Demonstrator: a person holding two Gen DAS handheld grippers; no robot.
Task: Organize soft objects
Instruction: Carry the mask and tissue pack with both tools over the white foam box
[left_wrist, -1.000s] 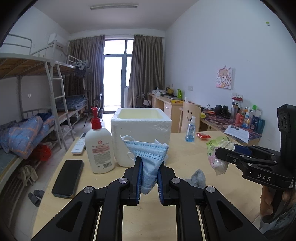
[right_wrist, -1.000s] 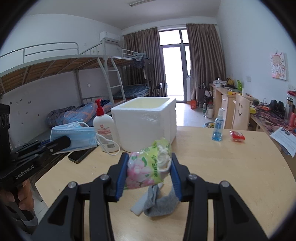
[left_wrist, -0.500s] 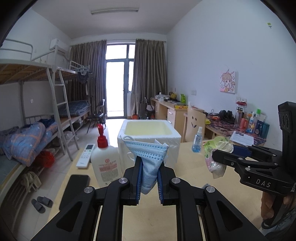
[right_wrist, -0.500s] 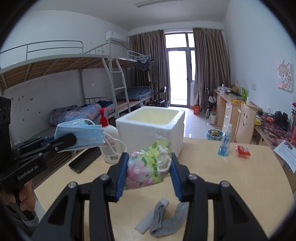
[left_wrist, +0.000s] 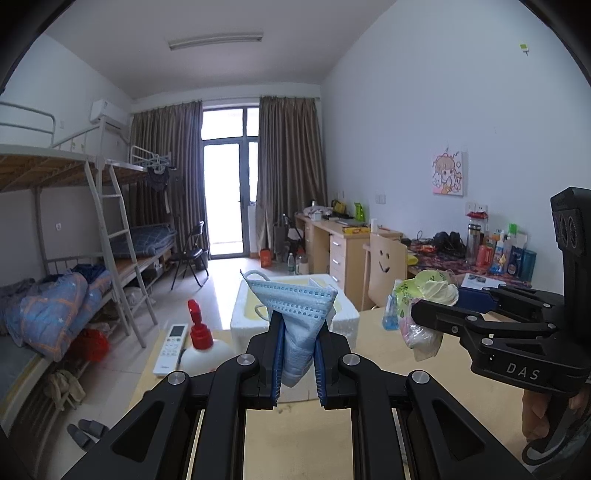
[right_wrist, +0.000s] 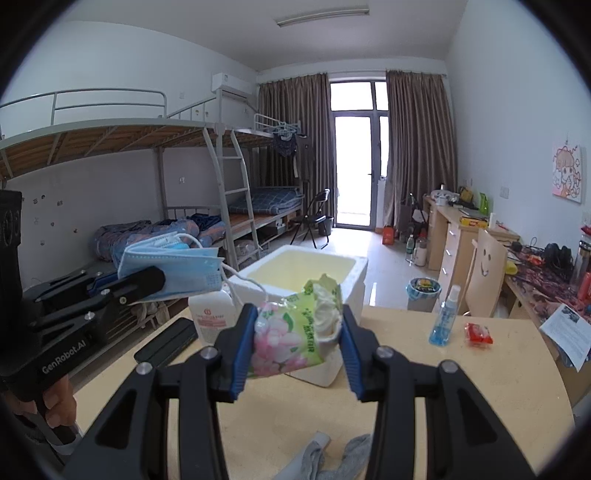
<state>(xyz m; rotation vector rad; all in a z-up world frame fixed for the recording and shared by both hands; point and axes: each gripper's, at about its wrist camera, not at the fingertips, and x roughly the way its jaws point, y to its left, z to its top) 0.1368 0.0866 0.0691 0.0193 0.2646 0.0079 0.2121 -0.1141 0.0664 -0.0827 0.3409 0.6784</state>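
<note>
Foam box (right_wrist: 291, 275) behind pump bottle (right_wrist: 212, 317); sock (right_wrist: 334, 456) on table (right_wrist: 461, 398).

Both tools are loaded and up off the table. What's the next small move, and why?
Probably carry both forward over the open foam box and let go there. The left tool is shut on the face mask, the right tool on the tissue pack; both hang short of the box's near rim. The gray sock on the table can follow.
</note>
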